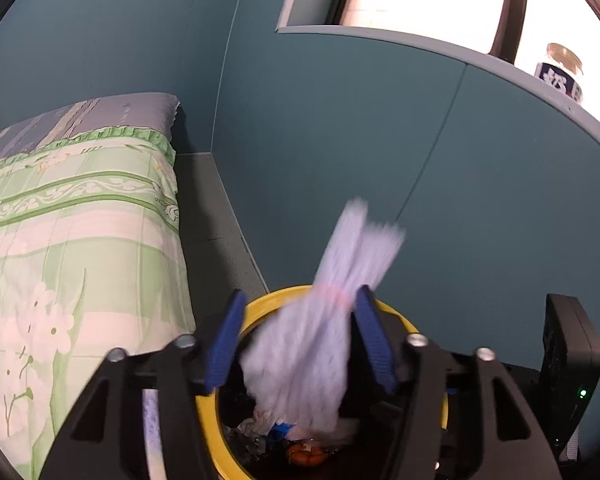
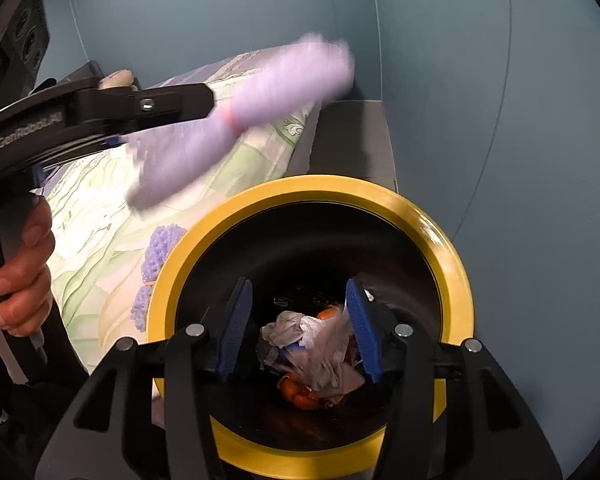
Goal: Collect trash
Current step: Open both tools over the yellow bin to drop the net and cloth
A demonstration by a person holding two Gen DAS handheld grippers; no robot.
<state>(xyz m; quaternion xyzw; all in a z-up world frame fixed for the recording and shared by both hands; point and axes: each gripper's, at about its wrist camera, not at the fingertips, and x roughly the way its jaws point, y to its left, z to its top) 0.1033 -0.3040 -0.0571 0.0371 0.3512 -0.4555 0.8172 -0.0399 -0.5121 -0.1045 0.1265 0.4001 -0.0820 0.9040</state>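
Observation:
A black trash bin with a yellow rim (image 2: pixel 420 216) stands beside the bed; its rim also shows in the left wrist view (image 1: pixel 260 308). Crumpled tissues and orange peel (image 2: pixel 320 344) lie inside it. My left gripper (image 1: pixel 300 344) has its jaws wide apart, and a motion-blurred lilac knitted bundle with a pink band (image 1: pixel 320 328) sits loose between them above the bin. That bundle (image 2: pixel 236 120) shows blurred by the left gripper in the right wrist view. My right gripper (image 2: pixel 300 320) is open, over the bin mouth, holding nothing.
A bed with a green floral quilt (image 1: pixel 60 240) lies left of the bin. Another lilac knitted piece (image 2: pixel 160 256) lies on the quilt by the rim. Teal walls close in behind. A jar (image 1: pixel 560 72) stands on the window sill.

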